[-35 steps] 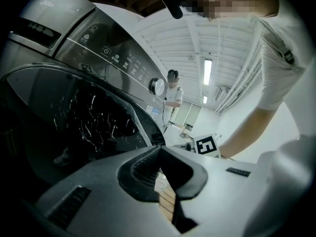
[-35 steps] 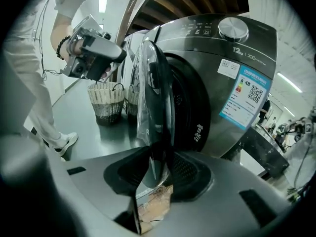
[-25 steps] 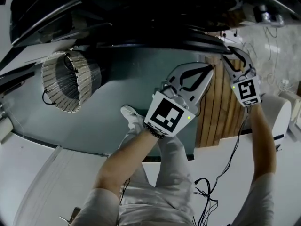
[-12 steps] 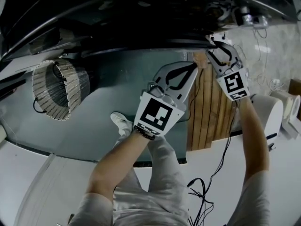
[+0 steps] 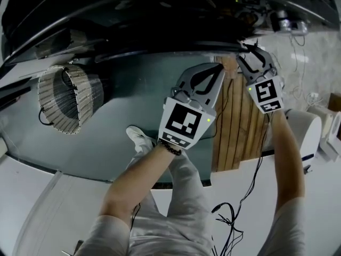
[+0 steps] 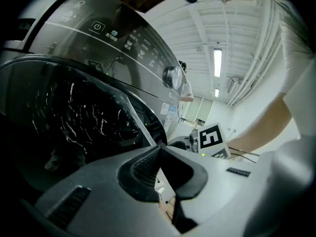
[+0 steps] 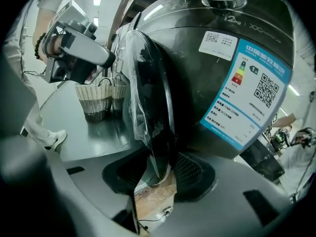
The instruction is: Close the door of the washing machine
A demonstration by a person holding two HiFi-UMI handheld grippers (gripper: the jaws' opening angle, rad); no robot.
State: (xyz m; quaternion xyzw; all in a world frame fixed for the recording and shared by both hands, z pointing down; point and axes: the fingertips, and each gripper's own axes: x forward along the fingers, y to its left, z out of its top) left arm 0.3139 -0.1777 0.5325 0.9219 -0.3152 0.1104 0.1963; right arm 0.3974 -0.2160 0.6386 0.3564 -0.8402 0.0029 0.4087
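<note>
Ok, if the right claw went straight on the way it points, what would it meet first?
The washing machine door: its rim stands between the jaws of the right claw, which are opening, so that edge likely comes first; depth behind it is unclear.

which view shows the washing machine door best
The right gripper view: the door stands edge-on and ajar, its rim between the right gripper's opening jaws. The left gripper view shows its dark outer glass; the head view barely shows it.
</note>
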